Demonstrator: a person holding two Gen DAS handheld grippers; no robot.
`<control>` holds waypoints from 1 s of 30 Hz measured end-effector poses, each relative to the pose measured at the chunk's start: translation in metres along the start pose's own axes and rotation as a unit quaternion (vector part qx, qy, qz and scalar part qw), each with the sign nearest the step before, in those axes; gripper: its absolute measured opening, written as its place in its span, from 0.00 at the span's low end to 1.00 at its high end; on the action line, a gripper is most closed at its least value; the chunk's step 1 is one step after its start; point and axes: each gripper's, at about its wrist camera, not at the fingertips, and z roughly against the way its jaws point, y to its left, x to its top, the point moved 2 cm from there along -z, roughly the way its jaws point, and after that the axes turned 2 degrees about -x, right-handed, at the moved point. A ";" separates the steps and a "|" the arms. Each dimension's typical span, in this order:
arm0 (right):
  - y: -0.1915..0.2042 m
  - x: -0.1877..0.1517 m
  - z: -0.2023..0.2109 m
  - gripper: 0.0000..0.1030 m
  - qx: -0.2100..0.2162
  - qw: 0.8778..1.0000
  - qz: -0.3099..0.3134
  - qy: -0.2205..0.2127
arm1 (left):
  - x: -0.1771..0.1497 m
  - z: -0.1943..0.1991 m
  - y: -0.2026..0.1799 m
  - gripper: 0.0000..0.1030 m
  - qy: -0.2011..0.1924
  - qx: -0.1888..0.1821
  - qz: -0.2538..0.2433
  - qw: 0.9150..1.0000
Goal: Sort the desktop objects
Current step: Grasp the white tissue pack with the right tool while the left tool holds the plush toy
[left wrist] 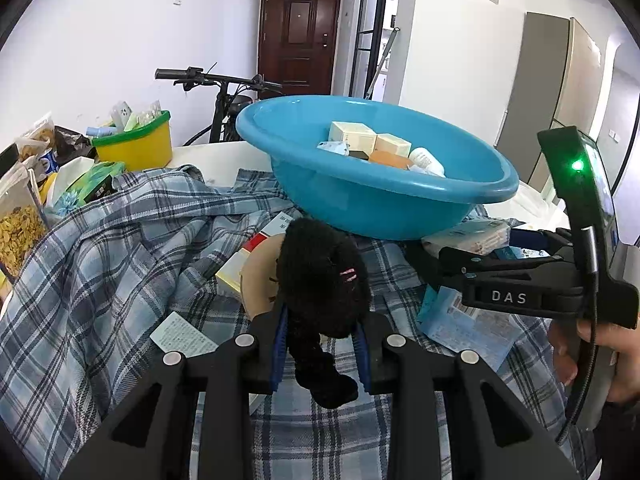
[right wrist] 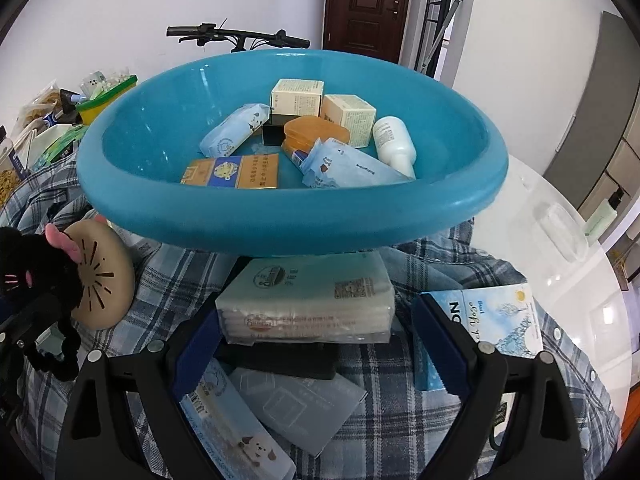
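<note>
On the plaid cloth point(left wrist: 120, 248), before the blue basin point(right wrist: 280, 216)
Left gripper point(left wrist: 320, 344) fingers pinch a black plush toy point(left wrist: 324, 276); right gripper point(right wrist: 320, 344) fingers spread around a tissue pack point(right wrist: 304, 300), left pad touching.

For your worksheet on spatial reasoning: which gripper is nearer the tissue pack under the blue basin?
Right. The right gripper stands open around the tissue pack; the left gripper, off to its left, holds a black plush toy.

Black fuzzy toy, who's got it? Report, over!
Left tool shut on black plush toy. Right tool open around tissue pack, not squeezing. Blue basin overhangs the pack's far end.
</note>
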 end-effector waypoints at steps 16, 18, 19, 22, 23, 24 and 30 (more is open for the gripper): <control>-0.009 -0.019 0.044 0.70 0.030 0.999 -0.008 -0.028 | 0.001 0.006 -0.009 0.29 -0.002 0.015 -0.012 1.000; -0.011 -0.023 0.054 0.70 0.037 0.999 -0.013 -0.036 | 0.000 0.007 -0.013 0.29 -0.001 0.016 -0.013 1.000; -0.012 -0.024 0.059 0.70 0.041 0.998 -0.016 -0.041 | 0.000 0.008 -0.015 0.29 0.000 0.016 -0.013 1.000; -0.015 -0.029 0.073 0.70 0.049 0.997 -0.022 -0.056 | 0.000 0.011 -0.017 0.29 -0.002 0.014 -0.007 1.000; -0.016 -0.031 0.078 0.70 0.051 0.996 -0.025 -0.062 | 0.000 0.012 -0.018 0.29 -0.002 0.013 -0.006 1.000; -0.017 -0.032 0.083 0.70 0.053 0.996 -0.027 -0.067 | 0.001 0.013 -0.019 0.29 -0.002 0.014 -0.004 1.000; -0.024 -0.039 0.105 0.70 0.054 0.993 -0.040 -0.096 | 0.003 0.022 -0.024 0.29 -0.013 0.029 -0.001 0.999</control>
